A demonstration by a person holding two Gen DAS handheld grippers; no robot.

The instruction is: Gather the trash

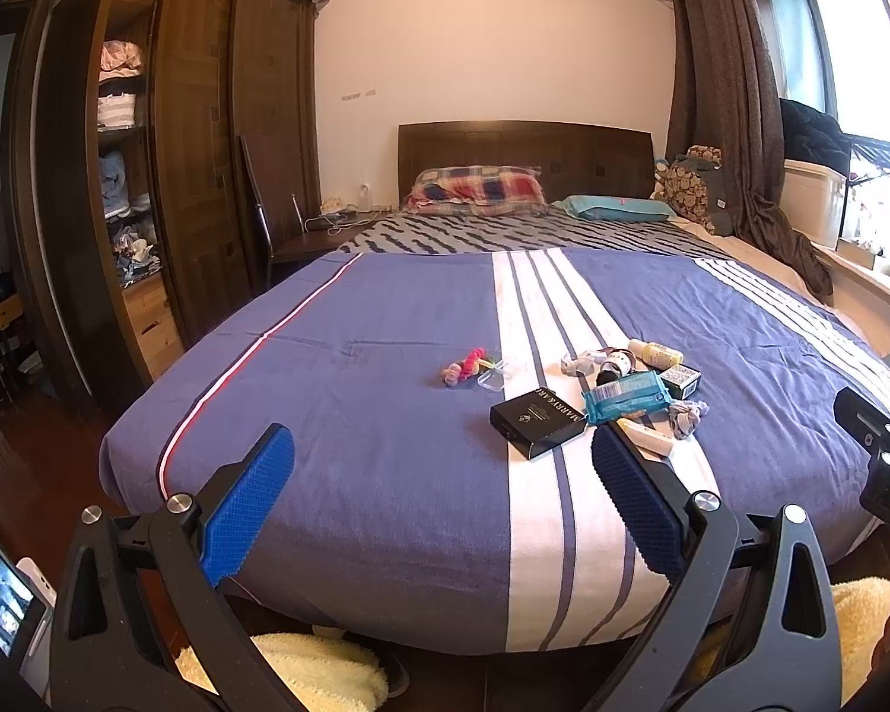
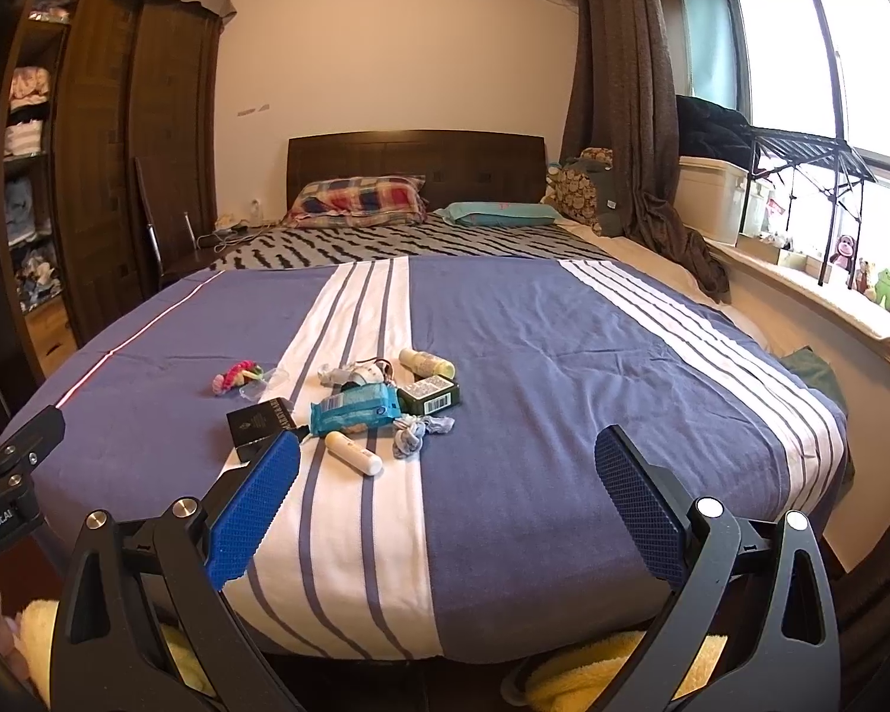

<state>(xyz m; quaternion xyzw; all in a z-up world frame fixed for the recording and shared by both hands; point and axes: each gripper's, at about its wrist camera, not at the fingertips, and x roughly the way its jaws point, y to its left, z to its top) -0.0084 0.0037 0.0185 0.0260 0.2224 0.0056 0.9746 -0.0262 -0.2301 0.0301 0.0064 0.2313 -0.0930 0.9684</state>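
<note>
A small pile of items lies on the blue striped bedspread (image 1: 356, 415): a black box (image 1: 537, 422), a blue wipes packet (image 1: 626, 396), a white tube (image 1: 647, 436), a yellow-white bottle (image 1: 655, 354), a green carton (image 1: 680, 381), crumpled grey scraps (image 1: 687, 415), a pink toy (image 1: 464, 366) and a clear lid (image 1: 495, 378). My left gripper (image 1: 442, 451) is open and empty, at the foot of the bed, short of the pile. My right gripper (image 2: 448, 457) is open and empty, just right of the pile; the packet (image 2: 355, 409) and tube (image 2: 354, 453) lie left of it.
A dark wardrobe (image 1: 196, 148) with open shelves stands left. Pillows (image 1: 474, 187) and the headboard (image 1: 522, 148) are at the far end. Curtain (image 2: 629, 118), window ledge (image 2: 813, 302) with toys and a drying rack (image 2: 801, 160) are on the right. Yellow fluffy fabric (image 1: 320, 676) lies below the bed's foot.
</note>
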